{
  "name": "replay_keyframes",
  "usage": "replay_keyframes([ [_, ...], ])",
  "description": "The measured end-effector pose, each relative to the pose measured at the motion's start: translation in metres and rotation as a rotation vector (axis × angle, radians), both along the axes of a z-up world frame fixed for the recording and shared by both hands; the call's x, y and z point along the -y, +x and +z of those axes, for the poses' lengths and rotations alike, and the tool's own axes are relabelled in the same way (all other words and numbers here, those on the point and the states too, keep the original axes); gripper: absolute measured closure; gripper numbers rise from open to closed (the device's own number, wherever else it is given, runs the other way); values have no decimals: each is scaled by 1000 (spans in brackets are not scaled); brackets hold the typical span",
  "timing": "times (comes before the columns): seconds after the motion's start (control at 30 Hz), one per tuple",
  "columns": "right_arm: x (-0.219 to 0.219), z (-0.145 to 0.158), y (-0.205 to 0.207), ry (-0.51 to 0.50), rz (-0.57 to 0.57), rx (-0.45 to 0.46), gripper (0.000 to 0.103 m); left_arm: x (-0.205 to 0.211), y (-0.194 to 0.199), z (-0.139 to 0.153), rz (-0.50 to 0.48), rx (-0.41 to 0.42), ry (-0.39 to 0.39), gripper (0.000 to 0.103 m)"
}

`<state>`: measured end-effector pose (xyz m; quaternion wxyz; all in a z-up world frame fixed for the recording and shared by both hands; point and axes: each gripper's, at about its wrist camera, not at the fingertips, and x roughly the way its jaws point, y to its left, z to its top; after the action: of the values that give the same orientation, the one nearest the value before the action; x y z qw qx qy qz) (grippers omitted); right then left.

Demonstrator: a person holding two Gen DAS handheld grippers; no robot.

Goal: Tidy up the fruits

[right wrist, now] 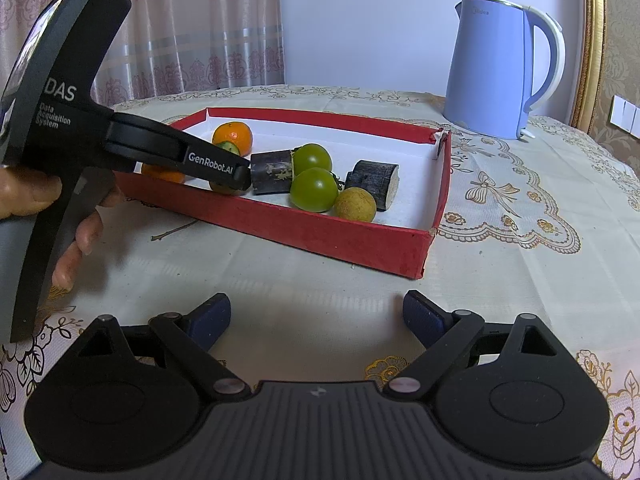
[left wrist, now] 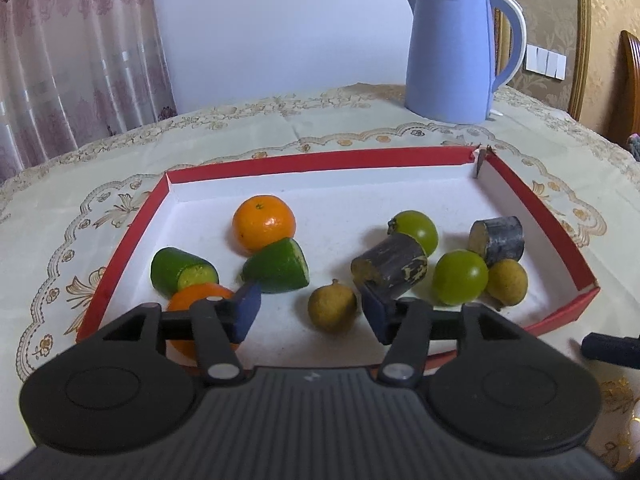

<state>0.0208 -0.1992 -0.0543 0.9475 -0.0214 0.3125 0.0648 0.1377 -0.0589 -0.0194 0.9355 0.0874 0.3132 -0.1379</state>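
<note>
A red-rimmed white tray (left wrist: 132, 224) holds the fruit. In the left wrist view my left gripper (left wrist: 310, 310) is open over the tray's near side, its pads either side of a brown longan (left wrist: 331, 308) without touching it. Near it lie two oranges (left wrist: 264, 228) (left wrist: 192, 300), two cucumber pieces (left wrist: 182, 272) (left wrist: 280, 266), two dark sugarcane pieces (left wrist: 394, 266) (left wrist: 498, 240), two green tomatoes (left wrist: 460, 278) (left wrist: 418, 228) and a second longan (left wrist: 506, 282). My right gripper (right wrist: 316, 324) is open and empty over the tablecloth, in front of the tray (right wrist: 340, 236).
A blue electric kettle (left wrist: 452, 52) stands behind the tray at the right. A small twig (right wrist: 172, 232) lies on the cloth before the tray. The round table's edge curves at the left, with curtains behind.
</note>
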Motion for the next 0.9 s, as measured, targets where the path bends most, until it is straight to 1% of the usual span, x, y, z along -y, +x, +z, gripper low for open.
replay_keyframes([
  [0.07,0,0,0,0,0,0,9,-1,-3,0,4,8,0,45],
  [0.13,0,0,0,0,0,0,9,-5,-6,2,16,14,-23,42],
  [0.2,0,0,0,0,0,0,9,-8,-10,6,26,29,-40,35],
  [0.27,0,0,0,0,0,0,9,-9,-15,11,45,64,-31,25],
  [0.3,0,0,0,0,0,0,9,-11,-20,14,58,89,-25,23],
  [0.33,0,0,0,-1,0,0,9,-14,-23,17,70,108,-25,20],
  [0.37,0,0,0,-1,0,0,9,-17,-26,20,78,117,-28,17],
  [0.4,0,0,0,-1,0,0,9,-20,-30,23,86,120,-33,17],
  [0.47,-1,0,0,-9,-13,-2,2,-29,-39,28,98,131,-57,13],
  [0.6,0,0,-2,-19,-41,12,2,-42,-59,30,120,137,-64,12],
  [0.63,0,0,-2,-17,-48,13,2,-44,-63,29,128,130,-59,9],
  [0.7,1,1,-5,21,-56,3,2,-49,-71,27,139,117,-64,8],
  [0.8,-1,9,-12,49,-69,24,2,-54,-81,26,155,118,-70,7],
  [0.9,-6,22,-16,50,-101,59,2,-58,-88,28,176,124,-74,6],
])
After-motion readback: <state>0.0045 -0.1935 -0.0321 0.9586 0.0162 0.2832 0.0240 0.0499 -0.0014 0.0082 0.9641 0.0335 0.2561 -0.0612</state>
